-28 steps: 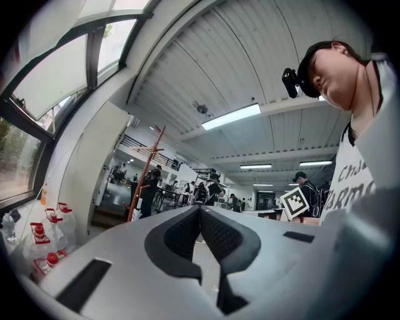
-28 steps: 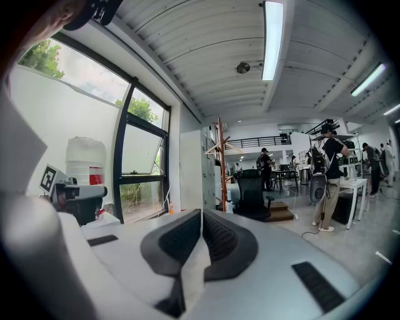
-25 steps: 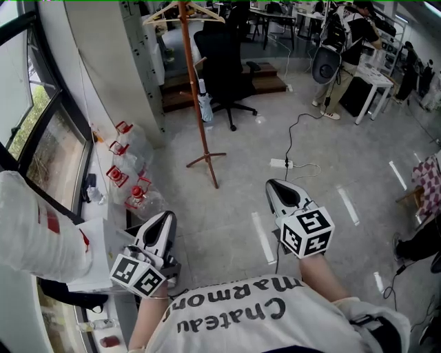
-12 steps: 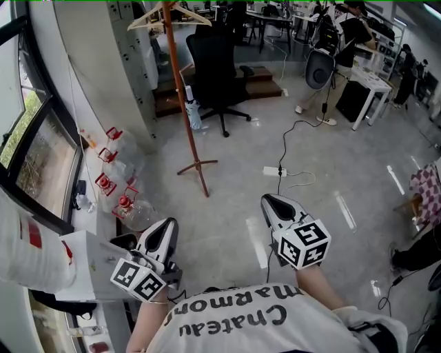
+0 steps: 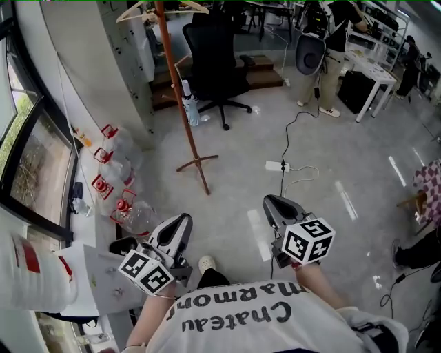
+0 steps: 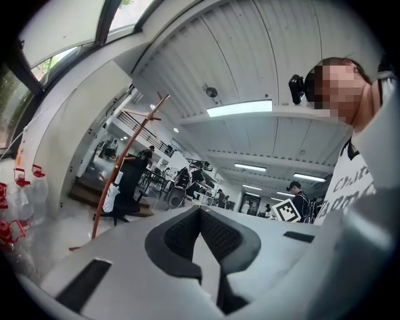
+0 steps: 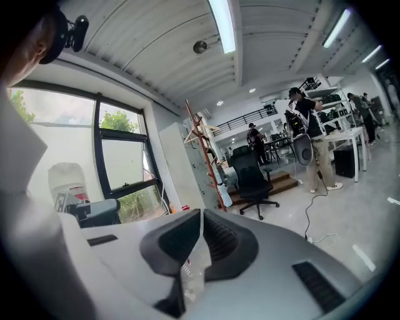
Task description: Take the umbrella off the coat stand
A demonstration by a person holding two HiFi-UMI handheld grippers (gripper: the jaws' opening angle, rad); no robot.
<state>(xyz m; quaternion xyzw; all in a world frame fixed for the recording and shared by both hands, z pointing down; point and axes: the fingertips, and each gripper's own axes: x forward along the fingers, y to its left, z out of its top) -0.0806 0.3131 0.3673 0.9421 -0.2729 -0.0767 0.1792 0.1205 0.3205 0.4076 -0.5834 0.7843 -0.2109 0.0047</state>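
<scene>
The brown coat stand (image 5: 169,45) rises from the floor ahead of me, with a wooden hanger (image 5: 162,8) at its top. A white folded umbrella (image 5: 189,109) hangs low against its pole. Both grippers are held near my body, well short of the stand. My left gripper (image 5: 180,224) is shut and empty; my right gripper (image 5: 273,203) is likewise shut with nothing in it. In the left gripper view the stand (image 6: 125,165) and umbrella (image 6: 112,195) lie far beyond the closed gripper (image 6: 200,211). In the right gripper view the umbrella (image 7: 225,195) shows past the closed gripper (image 7: 201,212).
A black office chair (image 5: 213,62) stands just behind the stand. Several water bottles with red handles (image 5: 114,165) lie along the left wall under the window. A power strip (image 5: 277,165) and cable cross the floor at right. A person (image 5: 331,41) stands by a fan (image 5: 309,55).
The head view has tilted and shifted. My left gripper has moved right, the right one has dropped a little, and a shoe tip now shows between my arms.
</scene>
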